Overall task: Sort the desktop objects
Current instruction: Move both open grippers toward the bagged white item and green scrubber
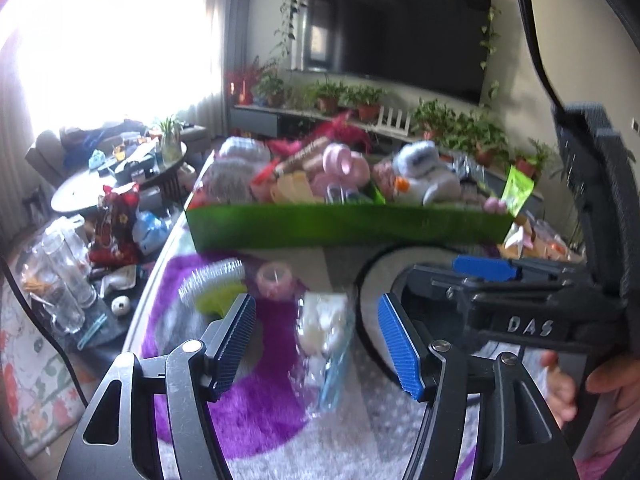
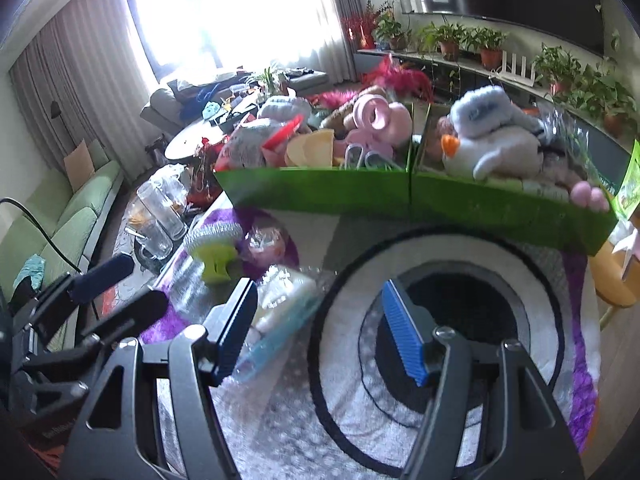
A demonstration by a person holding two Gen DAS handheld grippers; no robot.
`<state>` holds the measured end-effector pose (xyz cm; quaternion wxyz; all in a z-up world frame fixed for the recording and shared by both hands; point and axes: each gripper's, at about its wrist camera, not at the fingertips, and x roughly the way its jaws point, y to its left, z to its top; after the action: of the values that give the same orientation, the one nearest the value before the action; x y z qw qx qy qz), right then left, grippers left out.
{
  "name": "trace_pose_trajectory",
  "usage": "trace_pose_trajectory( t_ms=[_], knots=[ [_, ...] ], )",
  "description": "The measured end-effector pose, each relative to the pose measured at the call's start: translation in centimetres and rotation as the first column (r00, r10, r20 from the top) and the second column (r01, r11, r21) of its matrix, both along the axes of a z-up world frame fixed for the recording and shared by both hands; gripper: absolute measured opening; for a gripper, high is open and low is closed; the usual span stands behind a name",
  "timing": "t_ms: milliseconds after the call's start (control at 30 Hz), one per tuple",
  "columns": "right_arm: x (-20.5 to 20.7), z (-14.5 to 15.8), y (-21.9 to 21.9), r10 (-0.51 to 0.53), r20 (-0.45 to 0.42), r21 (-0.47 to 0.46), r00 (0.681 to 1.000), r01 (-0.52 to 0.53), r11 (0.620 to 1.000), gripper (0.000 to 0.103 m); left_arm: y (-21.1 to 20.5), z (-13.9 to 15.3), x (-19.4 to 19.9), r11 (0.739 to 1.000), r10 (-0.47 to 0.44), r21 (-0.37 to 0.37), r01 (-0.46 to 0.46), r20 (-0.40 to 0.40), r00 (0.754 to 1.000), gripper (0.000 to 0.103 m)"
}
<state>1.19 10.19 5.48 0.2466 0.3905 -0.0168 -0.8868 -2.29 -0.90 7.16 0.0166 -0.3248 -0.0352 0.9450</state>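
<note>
A clear packet [image 1: 324, 332] of white pieces with a pale blue strip lies on the glass tabletop [image 1: 280, 432]. My left gripper [image 1: 318, 336] hangs open above it, blue pads wide apart and not touching it. Beyond it lie a green brush [image 1: 216, 284] and a pink wrapped item [image 1: 276, 278]. My right gripper [image 2: 320, 320] is open and empty, with the packet [image 2: 280, 308] just beside its left finger. A long green box [image 1: 348, 226] full of plush toys stands behind. Each gripper shows in the other's view: the right gripper [image 1: 460, 276] and the left gripper [image 2: 124, 288].
The green box [image 2: 320, 192] spans the table's far side, a white plush [image 2: 492, 148] on top. Tall glass jars [image 1: 64, 280] and clutter stand off the table's left edge. A person's hand [image 1: 600, 380] holds the right gripper's handle. Potted plants [image 1: 360, 100] and a television [image 1: 400, 28] line the far wall.
</note>
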Motion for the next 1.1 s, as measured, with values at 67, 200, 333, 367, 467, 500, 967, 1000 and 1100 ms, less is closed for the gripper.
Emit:
trace_pose_trajectory(
  t_ms=[67,200,333,367,467,500,967,1000,1100],
  knots=[
    [0.2,-0.5,0.2,-0.001,0.008,0.001,1.000,0.001,1.000,0.065,0.2,-0.8,0.0,1.000,-0.006,-0.002,0.006,0.022,1.000,0.064],
    [0.2,-1.2,0.5,-0.002,0.023,0.002,1.000,0.002,1.000,0.065,0.6,-2.3,0.1,1.000,-0.014,-0.014,0.015,0.060,0.998,0.064],
    [0.0,-2.1,0.3,-0.003,0.036,0.019,0.999,0.002,1.000,0.065,0.6,-3.7,0.2,1.000,-0.012,-0.013,0.013,0.093,0.996,0.064],
    [-0.1,-2.3,0.2,-0.001,0.041,0.026,0.999,0.000,1.000,0.065,0.5,-4.0,0.3,1.000,-0.010,-0.011,0.011,0.099,0.995,0.064],
    [-0.2,-2.9,-0.3,0.012,0.058,0.035,0.998,-0.014,0.999,0.065,0.4,-5.0,0.4,1.000,-0.001,-0.023,0.003,0.117,0.993,0.064],
    [-0.2,-3.1,-0.5,0.017,0.061,0.038,0.998,-0.020,0.999,0.065,0.3,-5.2,0.4,0.999,0.004,-0.033,0.000,0.121,0.993,0.064],
    [-0.8,-4.4,-2.5,0.033,0.096,0.063,0.995,-0.039,0.997,0.065,-0.3,-8.0,-0.5,0.999,-0.006,-0.041,0.014,0.183,0.983,0.064],
    [-0.8,-4.5,-2.5,0.033,0.098,0.065,0.995,-0.040,0.997,0.065,-0.2,-8.2,-0.6,0.999,-0.009,-0.041,0.017,0.187,0.982,0.064],
    [-1.0,-4.7,-2.7,0.033,0.106,0.071,0.994,-0.041,0.997,0.065,-0.2,-8.8,-1.0,0.999,-0.009,-0.043,0.018,0.193,0.981,0.064]
  ],
)
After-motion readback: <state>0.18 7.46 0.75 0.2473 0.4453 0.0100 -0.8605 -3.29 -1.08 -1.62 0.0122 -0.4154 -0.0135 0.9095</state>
